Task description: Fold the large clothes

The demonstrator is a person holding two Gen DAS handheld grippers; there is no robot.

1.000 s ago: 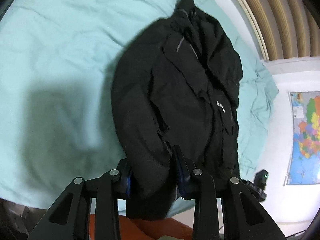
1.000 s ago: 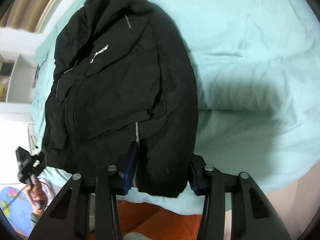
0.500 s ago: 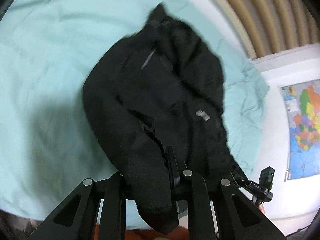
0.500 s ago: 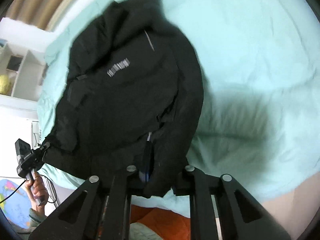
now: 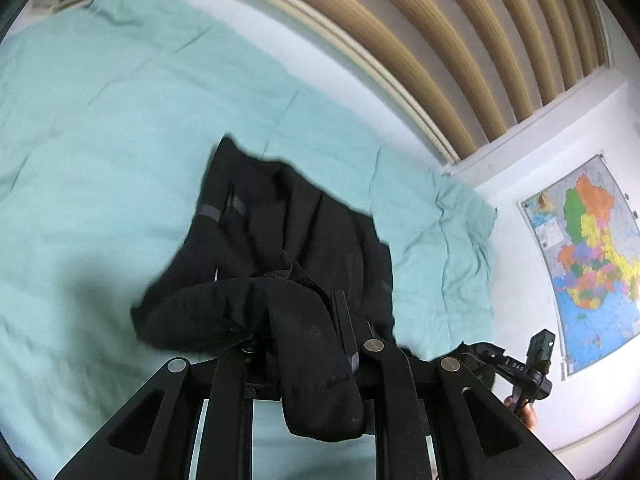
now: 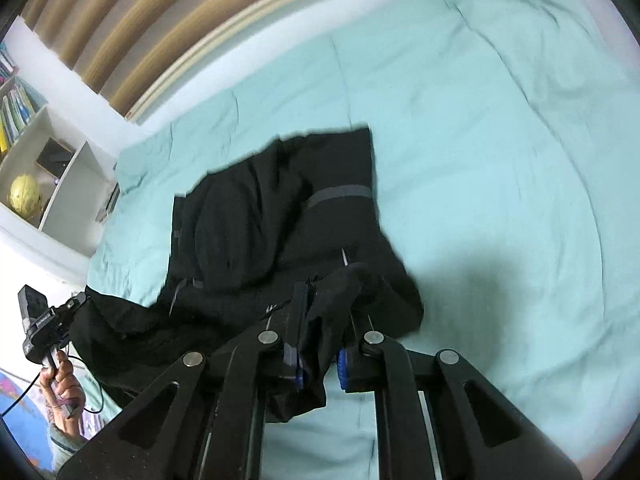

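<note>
— Black cloth fills both tools, yes? What is each one doing?

— The left tool (image 5: 304, 344) is clenched on a thick bunch of the jacket's (image 5: 288, 240) hem edge, which spills over and hangs down between its arms. The right tool (image 6: 320, 344) is clamped tight on its own bunch of the same near edge; the fabric is squeezed between the blue pads.

— And where does the jacket lie from there?

— Take the headboard (image 5: 420, 40), the ribbed wooden one, as the mark. Both tools hold the end of the jacket farthest from the headboard, raised off the teal bedsheet (image 5: 100, 120). From the tools the body runs away toward the headboard, with the collar end nearest to it and resting on the sheet.

— So the long axis?

— It runs straight from the tools to the headboard. The two grips sit side by side across that axis, on the hem's two corners as far as I can judge; the pictures are blurred there.

— Which hand is nearer the collar?

— Neither, I would say; they look level with each other. A fold would carry the held edge toward the headboard, over the collar end, both tools together, or the edge will skew.
</note>
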